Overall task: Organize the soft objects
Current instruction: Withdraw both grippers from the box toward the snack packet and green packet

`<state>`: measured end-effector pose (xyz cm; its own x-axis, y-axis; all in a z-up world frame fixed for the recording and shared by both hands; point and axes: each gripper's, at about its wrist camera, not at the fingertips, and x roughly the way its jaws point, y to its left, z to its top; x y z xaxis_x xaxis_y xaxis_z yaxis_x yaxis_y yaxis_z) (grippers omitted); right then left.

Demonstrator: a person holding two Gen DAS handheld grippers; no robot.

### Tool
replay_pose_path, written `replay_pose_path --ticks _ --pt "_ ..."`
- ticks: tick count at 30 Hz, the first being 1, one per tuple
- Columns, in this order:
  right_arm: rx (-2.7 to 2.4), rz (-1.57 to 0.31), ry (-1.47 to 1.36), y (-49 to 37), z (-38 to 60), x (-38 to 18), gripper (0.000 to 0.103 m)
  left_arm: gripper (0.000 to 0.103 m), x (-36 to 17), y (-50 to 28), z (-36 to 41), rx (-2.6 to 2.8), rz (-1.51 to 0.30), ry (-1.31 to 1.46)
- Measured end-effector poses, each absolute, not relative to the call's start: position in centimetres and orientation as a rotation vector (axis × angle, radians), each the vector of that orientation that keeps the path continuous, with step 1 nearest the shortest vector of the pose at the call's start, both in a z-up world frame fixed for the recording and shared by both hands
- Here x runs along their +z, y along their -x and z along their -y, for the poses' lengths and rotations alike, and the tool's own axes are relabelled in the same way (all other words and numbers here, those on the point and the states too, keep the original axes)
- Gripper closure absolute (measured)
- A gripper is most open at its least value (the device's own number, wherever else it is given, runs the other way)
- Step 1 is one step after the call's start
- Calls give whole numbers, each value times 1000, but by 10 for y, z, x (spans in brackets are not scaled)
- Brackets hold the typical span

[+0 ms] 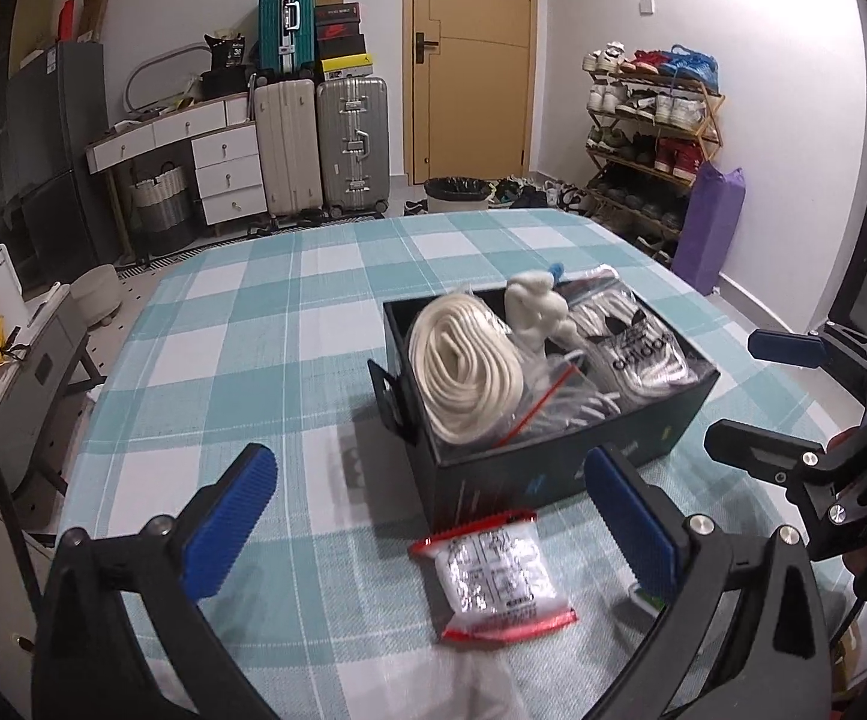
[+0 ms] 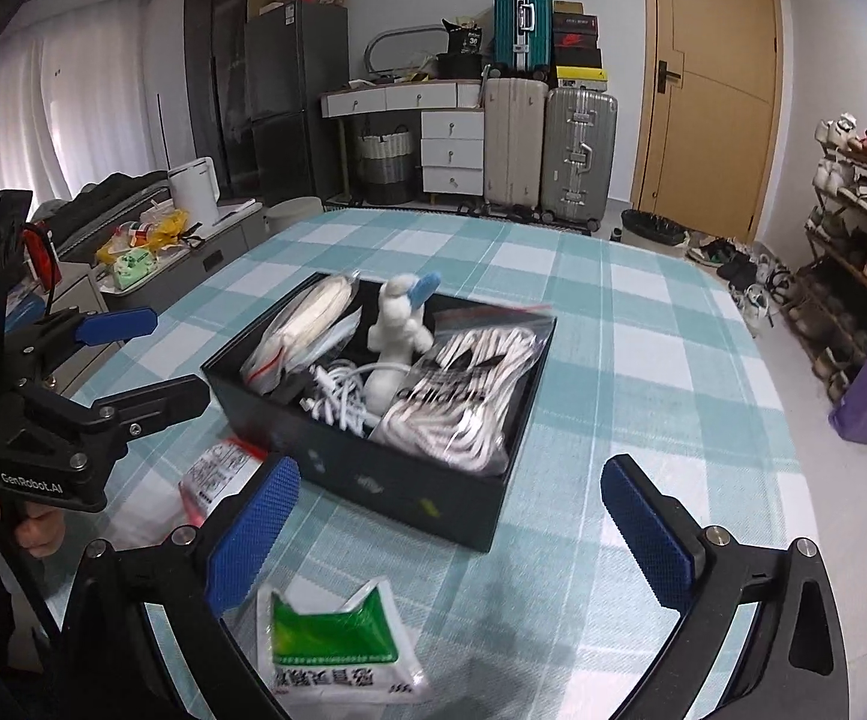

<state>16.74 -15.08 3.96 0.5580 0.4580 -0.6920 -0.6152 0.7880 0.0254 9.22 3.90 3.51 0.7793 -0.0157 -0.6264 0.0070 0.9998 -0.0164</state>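
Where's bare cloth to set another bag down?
Free: the checked tablecloth right of the black box and its far side toward the door. Crowded: the box itself, and the near edge, where the red-edged packet and green-and-white packet lie.

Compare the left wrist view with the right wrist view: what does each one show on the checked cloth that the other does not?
Only the left wrist view shows the whole clear packet with red ends lying flat between the open left tongs; the right view catches just its edge.

Only the right wrist view shows the white sachet with a green panel, lying near the open right tongs.

Both show the black cardboard box holding bagged white cords and a small white plush toy, on the teal-and-white checked tablecloth.
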Motion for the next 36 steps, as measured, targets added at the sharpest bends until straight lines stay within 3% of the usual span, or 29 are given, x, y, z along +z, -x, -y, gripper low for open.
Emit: replay_pose_path --ticks 36 --pt "720 -924 332 -116 144 -18 1 0 -12 -85 -28 -81 -821 -7"
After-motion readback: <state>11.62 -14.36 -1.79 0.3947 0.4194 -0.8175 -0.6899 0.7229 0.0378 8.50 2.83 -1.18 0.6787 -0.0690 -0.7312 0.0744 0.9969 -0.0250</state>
